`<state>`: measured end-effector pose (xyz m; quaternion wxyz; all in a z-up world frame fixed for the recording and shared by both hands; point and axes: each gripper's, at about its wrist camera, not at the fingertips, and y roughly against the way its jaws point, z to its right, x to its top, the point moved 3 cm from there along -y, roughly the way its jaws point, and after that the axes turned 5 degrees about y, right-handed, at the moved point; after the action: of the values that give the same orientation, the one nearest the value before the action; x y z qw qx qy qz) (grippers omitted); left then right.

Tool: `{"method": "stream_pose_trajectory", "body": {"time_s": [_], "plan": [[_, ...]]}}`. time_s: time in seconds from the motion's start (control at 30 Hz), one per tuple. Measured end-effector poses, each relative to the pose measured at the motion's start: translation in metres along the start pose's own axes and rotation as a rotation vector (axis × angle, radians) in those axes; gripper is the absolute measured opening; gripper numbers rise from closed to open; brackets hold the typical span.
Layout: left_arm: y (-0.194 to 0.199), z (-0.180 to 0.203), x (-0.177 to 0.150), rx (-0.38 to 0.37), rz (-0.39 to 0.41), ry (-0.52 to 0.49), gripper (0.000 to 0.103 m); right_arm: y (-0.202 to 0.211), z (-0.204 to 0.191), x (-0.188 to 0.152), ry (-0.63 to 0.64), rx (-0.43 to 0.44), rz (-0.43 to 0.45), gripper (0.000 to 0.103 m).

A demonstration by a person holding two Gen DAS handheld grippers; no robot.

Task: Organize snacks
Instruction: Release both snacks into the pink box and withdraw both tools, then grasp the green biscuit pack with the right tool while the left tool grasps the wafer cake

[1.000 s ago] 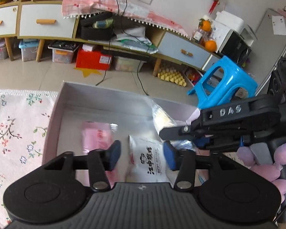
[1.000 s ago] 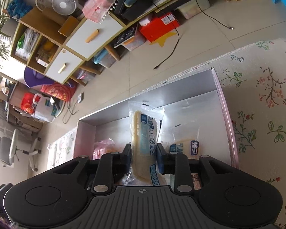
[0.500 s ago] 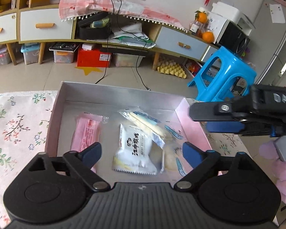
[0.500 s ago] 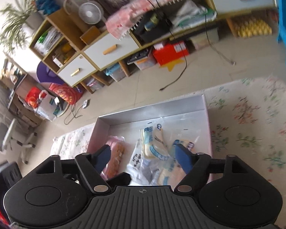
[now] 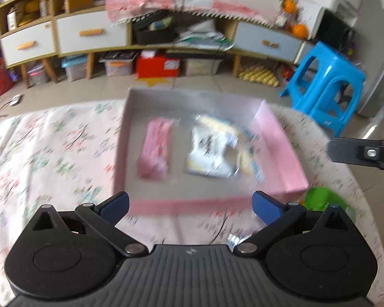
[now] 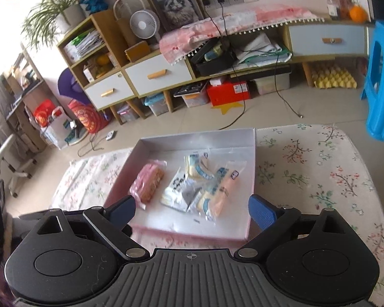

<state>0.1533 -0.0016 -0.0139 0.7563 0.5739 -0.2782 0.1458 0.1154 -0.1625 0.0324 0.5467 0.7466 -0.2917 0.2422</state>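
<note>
A shallow pink box (image 6: 253,168) (image 5: 281,143) sits on the floral tablecloth. In it lie a pink snack pack (image 6: 148,183) (image 5: 156,151), a white snack bag (image 6: 178,190) (image 5: 207,153) and yellow-and-blue snack packs (image 6: 212,186) (image 5: 248,153). My left gripper (image 5: 189,207) is open and empty, raised over the box's near edge. My right gripper (image 6: 192,211) is open and empty, also raised back from the box's near edge. The left wrist view is blurred.
The floral tablecloth (image 6: 320,168) covers the table around the box. A green object (image 5: 320,199) lies right of the box's near corner. A blue stool (image 5: 327,87) stands beyond the table's right side. Cabinets and storage boxes (image 6: 225,92) line the far wall.
My right gripper let go of the yellow snack pack into the box and opened wide. Both grippers opened and pulled back and up from the box.
</note>
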Motion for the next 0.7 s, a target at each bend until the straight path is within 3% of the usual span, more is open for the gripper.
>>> {"method": "stream_pose_trajectory", "body": {"time_s": [0.23,0.57,0.7], "plan": [[0.003,-0.015,-0.022,0.071,-0.095,0.103,0.102,0.01,-0.001,-0.024,0.05,-0.063,0.0,0.097],[0.011,-0.034,-0.04,0.079,-0.096,0.156,0.102,0.012,0.03,-0.049,-0.003,-0.134,-0.033,0.097],[0.016,-0.038,-0.048,0.056,-0.071,0.241,0.094,0.015,0.037,-0.059,0.014,-0.152,-0.055,0.097]]}}
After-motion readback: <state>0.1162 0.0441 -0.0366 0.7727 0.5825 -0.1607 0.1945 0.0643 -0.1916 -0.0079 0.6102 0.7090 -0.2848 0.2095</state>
